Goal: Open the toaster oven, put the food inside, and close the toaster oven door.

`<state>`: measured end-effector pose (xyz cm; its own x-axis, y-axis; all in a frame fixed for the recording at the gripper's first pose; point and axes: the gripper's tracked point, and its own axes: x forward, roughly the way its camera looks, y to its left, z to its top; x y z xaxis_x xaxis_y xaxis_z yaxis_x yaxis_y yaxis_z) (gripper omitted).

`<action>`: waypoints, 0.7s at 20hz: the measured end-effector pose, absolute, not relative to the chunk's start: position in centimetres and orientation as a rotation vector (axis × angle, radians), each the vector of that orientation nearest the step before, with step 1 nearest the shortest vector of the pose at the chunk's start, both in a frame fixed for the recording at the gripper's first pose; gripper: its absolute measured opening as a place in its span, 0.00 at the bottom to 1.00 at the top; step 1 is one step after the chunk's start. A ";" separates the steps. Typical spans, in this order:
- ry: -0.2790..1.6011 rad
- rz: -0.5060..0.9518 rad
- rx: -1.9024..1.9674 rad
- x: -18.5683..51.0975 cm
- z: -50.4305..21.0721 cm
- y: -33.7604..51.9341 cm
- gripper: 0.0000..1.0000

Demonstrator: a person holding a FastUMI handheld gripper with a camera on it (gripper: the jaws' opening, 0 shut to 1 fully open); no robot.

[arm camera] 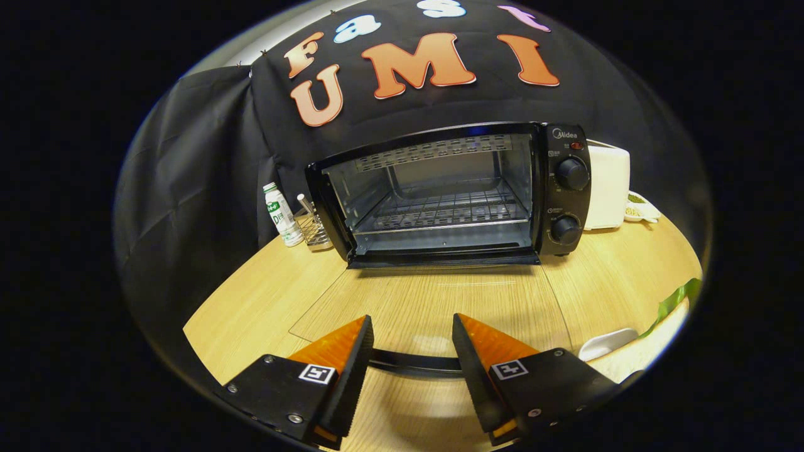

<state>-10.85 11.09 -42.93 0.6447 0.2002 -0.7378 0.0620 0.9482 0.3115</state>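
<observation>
The gripper (411,326) is spread wide and holds nothing; the dark handle (414,363) of the lowered glass door (433,301) runs across the gap between its fingers. The door lies flat over the wooden tabletop (251,295). Beyond it the toaster oven (452,191) stands open, its wire rack (446,210) bare. Beside the oven stand a small bottle (281,215) and a wire holder (312,229).
</observation>
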 end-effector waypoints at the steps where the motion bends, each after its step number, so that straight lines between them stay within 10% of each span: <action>1: 0.870 0.083 0.321 -11.0 -42.3 10.5 0.78; 14: 0.795 0.016 0.347 -11.7 -31.7 -1.6 0.92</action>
